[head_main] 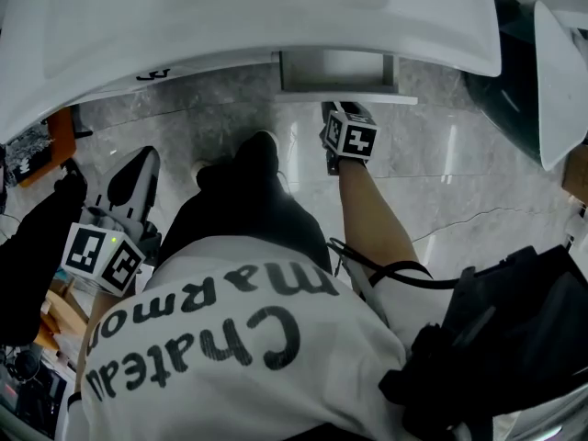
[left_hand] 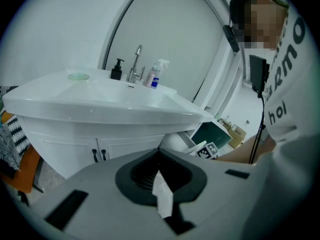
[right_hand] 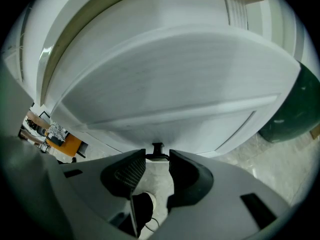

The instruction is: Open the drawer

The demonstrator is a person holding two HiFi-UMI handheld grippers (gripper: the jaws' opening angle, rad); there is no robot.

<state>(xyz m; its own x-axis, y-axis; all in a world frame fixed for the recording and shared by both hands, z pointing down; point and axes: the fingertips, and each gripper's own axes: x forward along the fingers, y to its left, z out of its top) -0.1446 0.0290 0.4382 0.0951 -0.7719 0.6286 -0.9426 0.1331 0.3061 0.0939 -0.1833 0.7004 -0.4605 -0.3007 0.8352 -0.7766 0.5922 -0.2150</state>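
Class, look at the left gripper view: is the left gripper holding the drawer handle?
No, the left gripper is shut on nothing, with the cabinet well beyond its jaws.

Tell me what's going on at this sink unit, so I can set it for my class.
A person stands at a white bathroom vanity with a gripper in each hand. The right gripper reaches low under the basin, its jaws closed on the small dark handle of the drawer. The drawer stands partly out. The left gripper hangs at the person's side, jaws together, holding nothing.
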